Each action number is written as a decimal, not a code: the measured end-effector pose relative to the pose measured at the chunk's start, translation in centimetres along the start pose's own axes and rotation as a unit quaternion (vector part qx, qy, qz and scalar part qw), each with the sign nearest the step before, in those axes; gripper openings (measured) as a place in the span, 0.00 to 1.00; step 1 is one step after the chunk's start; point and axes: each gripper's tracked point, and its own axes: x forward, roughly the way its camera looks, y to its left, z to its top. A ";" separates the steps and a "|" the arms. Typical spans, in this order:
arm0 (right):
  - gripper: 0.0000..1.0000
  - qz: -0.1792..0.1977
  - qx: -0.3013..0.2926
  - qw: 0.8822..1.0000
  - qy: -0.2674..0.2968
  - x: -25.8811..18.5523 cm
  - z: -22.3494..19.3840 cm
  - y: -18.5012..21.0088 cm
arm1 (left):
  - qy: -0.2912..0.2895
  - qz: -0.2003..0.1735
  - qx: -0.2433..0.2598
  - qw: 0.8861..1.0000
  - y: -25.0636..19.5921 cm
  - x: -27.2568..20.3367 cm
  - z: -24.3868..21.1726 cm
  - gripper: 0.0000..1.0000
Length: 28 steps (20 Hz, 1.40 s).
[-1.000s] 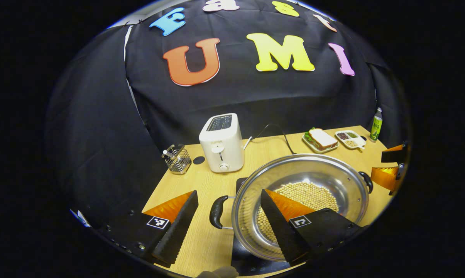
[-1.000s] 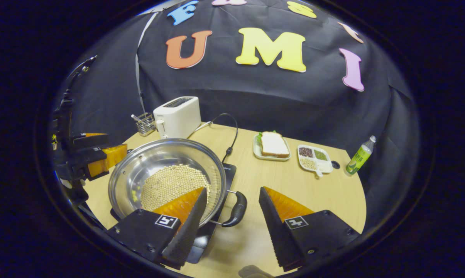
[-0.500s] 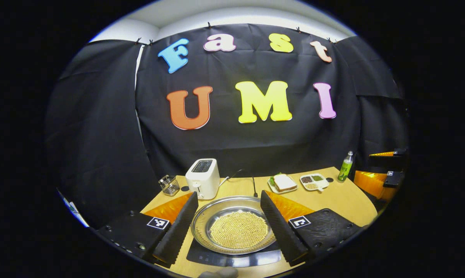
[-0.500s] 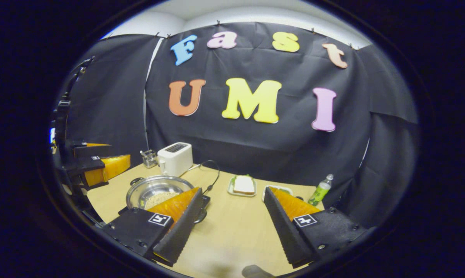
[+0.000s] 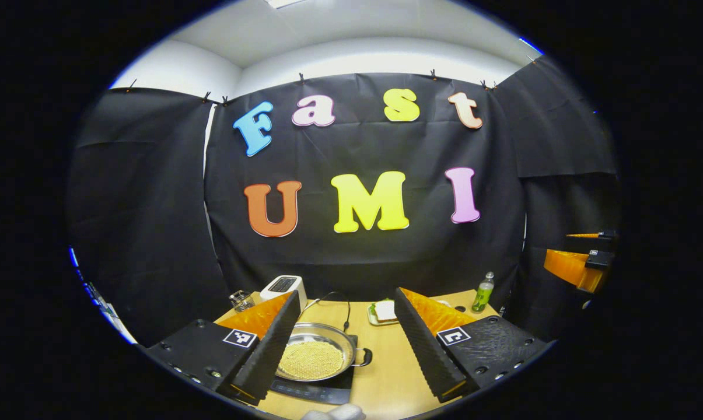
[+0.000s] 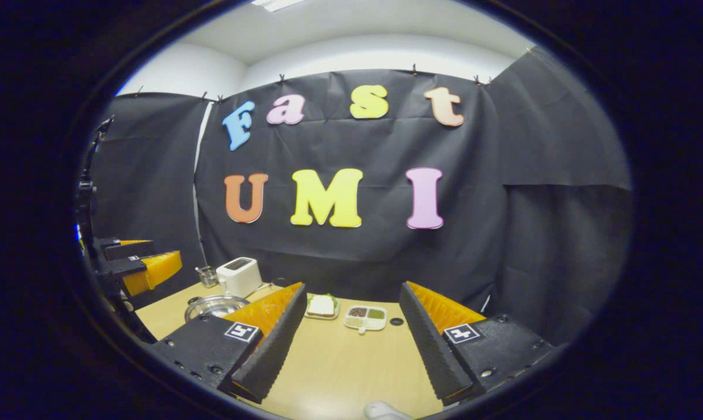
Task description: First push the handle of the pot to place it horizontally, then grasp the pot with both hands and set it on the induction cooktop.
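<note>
The steel pot [image 5: 319,354], holding pale beans, sits on the black induction cooktop [image 5: 310,389], with one black handle [image 5: 364,357] pointing right. My left gripper [image 5: 345,294] hovers well back from and above it, open and holding nothing. In the right gripper view the pot [image 6: 216,304] lies far off at the left, partly behind my own left finger [image 6: 269,344]. My right gripper [image 6: 352,287] is open over bare table, also holding nothing. Each gripper appears at the edge of the other's view: the right gripper [image 5: 579,262] and the left gripper [image 6: 135,262].
On the wooden table [image 6: 339,367] stand a white toaster [image 5: 284,286] with its black cord [image 5: 346,306], a small holder [image 5: 241,300], a sandwich plate [image 6: 321,306], a divided dish [image 6: 366,318] and a green bottle [image 5: 483,291]. Black cloth walls close in the back and sides.
Both grippers have drawn back and up from the pot, which now looks small and far off. The pot stays on the cooktop, with no finger near either handle.
</note>
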 end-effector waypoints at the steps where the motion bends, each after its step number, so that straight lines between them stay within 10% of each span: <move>1: 1.00 -0.007 0.000 1.000 -0.005 -0.8 0.3 -1.4 | -0.003 -0.002 0.001 1.000 -1.2 -0.3 0.4 0.96; 12: 1.00 -0.045 0.024 0.999 -0.015 -4.8 -0.8 -9.2 | -0.028 -0.009 0.007 1.000 -7.6 -3.9 1.6 0.96; 28: 1.00 -0.055 0.028 0.998 -0.008 -6.4 -1.8 -10.8 | -0.033 -0.012 0.001 0.999 -8.9 -5.4 1.6 0.96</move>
